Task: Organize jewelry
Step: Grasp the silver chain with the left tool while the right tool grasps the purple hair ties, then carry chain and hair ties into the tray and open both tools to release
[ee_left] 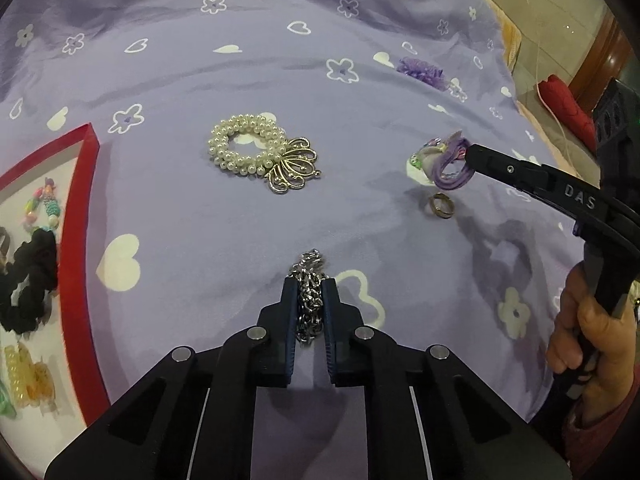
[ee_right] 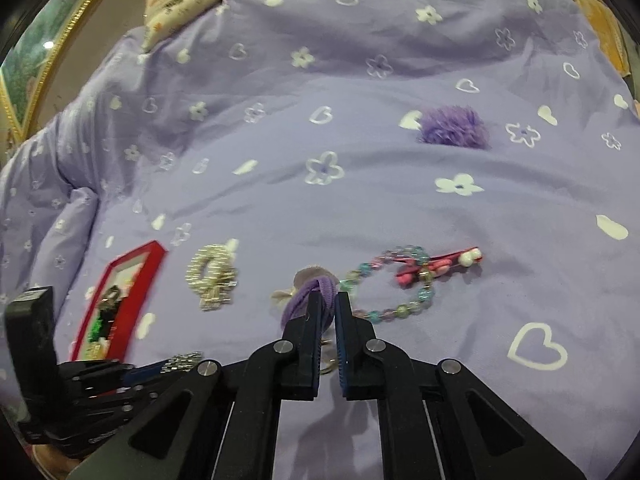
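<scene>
Bed (ee_left: 240, 80), purple floral cover, soft and wrinkled; everything lies loose on it. Risk: cover gives under any press, small pieces sink into folds

Red tray (ee_left: 78, 216) at left edge of the left view, already holding a black scrunchie (ee_left: 28, 276), a bead string and clips. Crowded near its rim; a drop from height could bounce a piece off the rim and back onto the bed

Left tongs (ee_left: 311, 280) closed on a steel chain (ee_left: 310, 296), bunched between the pads, part poking out past the tips. Judgement: chain is heavy and slick, links may slide out during the carry to the tray, or a trailing loop may snag the cover

Right tongs (ee_right: 326, 300) pinched on a purple hair tie (ee_right: 308, 294) with pale charms, just off the bed. Grip looks to be on a few strands only; elastic could stretch and snap free

Pearl bracelet (ee_left: 250, 148) with gold ornament lies between tray and tongs, in the left tongs' path; a low sweep could drag it

Bead bracelet (ee_right: 388, 284) and pink clip (ee_right: 436, 266) just beside the hair tie; lifting may hook them

Ring (ee_left: 441, 205) near the hair tie, small, easily knocked into a crease
</scene>
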### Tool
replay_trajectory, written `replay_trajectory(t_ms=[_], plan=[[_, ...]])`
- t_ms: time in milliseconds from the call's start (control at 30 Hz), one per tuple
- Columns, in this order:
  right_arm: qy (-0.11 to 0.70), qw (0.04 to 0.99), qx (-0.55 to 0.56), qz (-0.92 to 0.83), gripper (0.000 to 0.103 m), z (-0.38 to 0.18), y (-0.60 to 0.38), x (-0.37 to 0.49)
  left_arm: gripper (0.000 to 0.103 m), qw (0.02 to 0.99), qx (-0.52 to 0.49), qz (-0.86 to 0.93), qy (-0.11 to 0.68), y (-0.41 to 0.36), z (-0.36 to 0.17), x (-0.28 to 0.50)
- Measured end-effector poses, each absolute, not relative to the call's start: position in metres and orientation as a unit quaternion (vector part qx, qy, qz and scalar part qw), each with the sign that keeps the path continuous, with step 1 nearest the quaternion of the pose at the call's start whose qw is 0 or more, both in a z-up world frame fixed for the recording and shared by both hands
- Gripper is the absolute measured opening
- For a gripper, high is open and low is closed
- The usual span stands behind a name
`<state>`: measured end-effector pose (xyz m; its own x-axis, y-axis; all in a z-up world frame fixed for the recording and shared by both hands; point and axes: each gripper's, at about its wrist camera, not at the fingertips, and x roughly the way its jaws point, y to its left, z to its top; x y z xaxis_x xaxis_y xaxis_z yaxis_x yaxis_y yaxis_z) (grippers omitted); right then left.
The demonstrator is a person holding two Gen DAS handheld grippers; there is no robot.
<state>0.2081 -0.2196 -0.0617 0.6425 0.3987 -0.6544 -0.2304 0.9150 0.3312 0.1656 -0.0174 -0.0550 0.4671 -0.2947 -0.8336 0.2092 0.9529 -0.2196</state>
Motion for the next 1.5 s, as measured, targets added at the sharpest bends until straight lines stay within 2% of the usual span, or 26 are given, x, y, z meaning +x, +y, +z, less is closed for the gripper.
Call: replay_trajectory(t_ms=[667, 1500], plan=[[0.381, 0.868, 0.144, 0.283, 0.006, -0.036, -0.157, 0.16, 0.009, 0.89, -0.096, -0.116, 0.43, 0.037, 0.003, 0.113], [0.402, 0.826, 0.105, 0.381, 0.006, -0.036, -0.056, 0.129, 0.009, 0.9, -0.156, -0.006, 0.407, 0.154, 0.006, 0.054]])
